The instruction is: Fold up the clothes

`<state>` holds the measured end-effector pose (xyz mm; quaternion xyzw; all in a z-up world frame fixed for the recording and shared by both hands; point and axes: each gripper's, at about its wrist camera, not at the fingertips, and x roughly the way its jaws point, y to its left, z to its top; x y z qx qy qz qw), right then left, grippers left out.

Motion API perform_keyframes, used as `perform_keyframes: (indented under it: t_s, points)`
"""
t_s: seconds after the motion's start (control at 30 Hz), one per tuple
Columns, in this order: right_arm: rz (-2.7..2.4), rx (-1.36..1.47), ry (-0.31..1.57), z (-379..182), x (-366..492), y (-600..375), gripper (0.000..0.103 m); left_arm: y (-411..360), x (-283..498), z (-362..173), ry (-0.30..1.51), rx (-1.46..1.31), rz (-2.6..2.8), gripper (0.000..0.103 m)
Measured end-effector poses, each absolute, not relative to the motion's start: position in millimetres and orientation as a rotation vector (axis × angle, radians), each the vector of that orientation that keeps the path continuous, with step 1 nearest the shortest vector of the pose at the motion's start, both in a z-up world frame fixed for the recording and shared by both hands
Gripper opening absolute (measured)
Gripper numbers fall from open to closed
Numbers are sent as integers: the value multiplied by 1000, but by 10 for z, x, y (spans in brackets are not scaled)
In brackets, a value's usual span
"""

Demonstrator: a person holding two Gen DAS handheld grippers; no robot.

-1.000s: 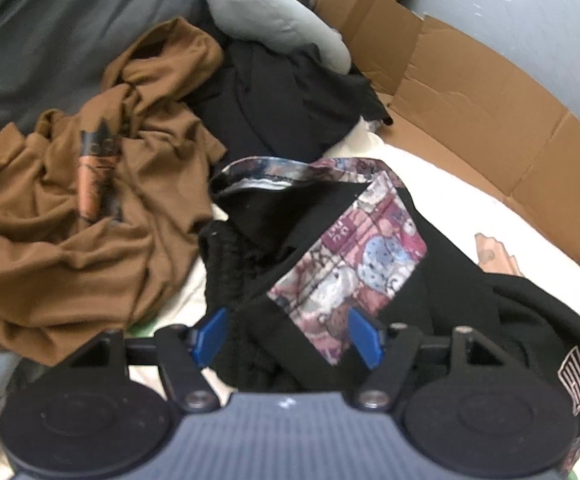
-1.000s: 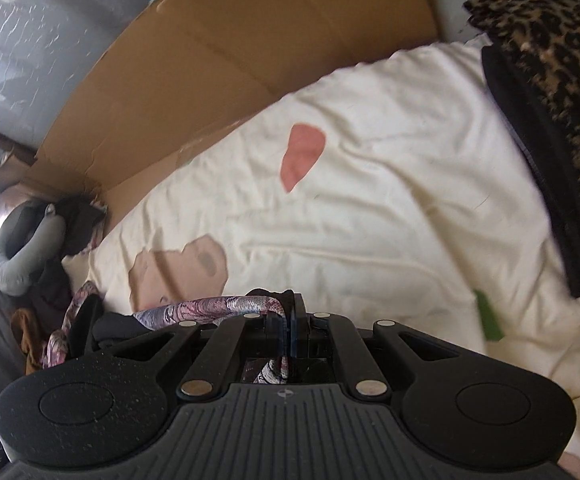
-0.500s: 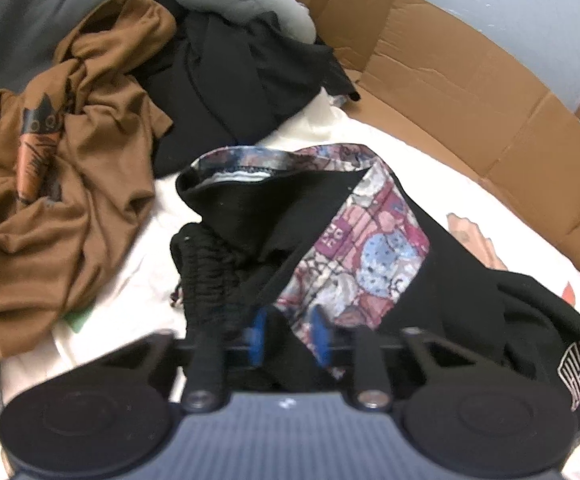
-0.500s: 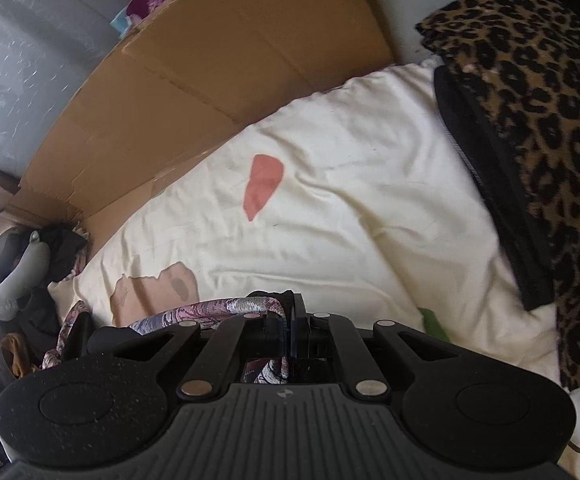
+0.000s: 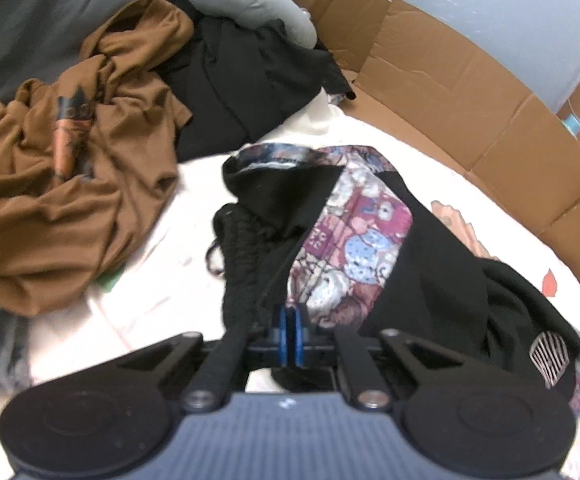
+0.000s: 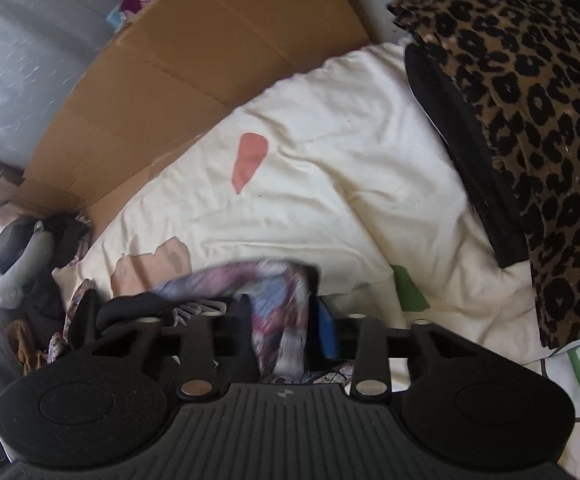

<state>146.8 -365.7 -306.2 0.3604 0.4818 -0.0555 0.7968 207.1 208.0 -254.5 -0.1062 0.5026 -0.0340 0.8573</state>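
On a cream sheet (image 6: 349, 160), black patterned shorts (image 5: 369, 248) stretch away from the left gripper (image 5: 290, 334), pinched tight on their near edge, while the right gripper (image 6: 286, 320) stands parted around blurred patterned fabric.

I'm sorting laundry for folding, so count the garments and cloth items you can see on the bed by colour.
Black with patterned lining: 1, the black garment with the cartoon-print lining
Plain black: 1, the crumpled black garment
Brown: 1, the crumpled brown T-shirt
Leopard print: 1, the folded leopard-print cloth
Grey: 1, the padded grey cushion
Total: 5
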Motion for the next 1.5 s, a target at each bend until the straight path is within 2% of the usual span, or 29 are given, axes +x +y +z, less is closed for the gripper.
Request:
perform_keyframes:
  t_s: [0.67,1.17,1.5]
  points:
    - [-101,770,1007,-2746,1213,-3590,59,2232,1265,-2078,1119,-126,15,4]
    - [-30,727,1012,-2567,1109,-3434,60,2591,861,-1841,1173,-70,102,4]
    - [-1,669,1034,-2490,1150,-3239,60,2834,436,-1991,1285,-11,141,4]
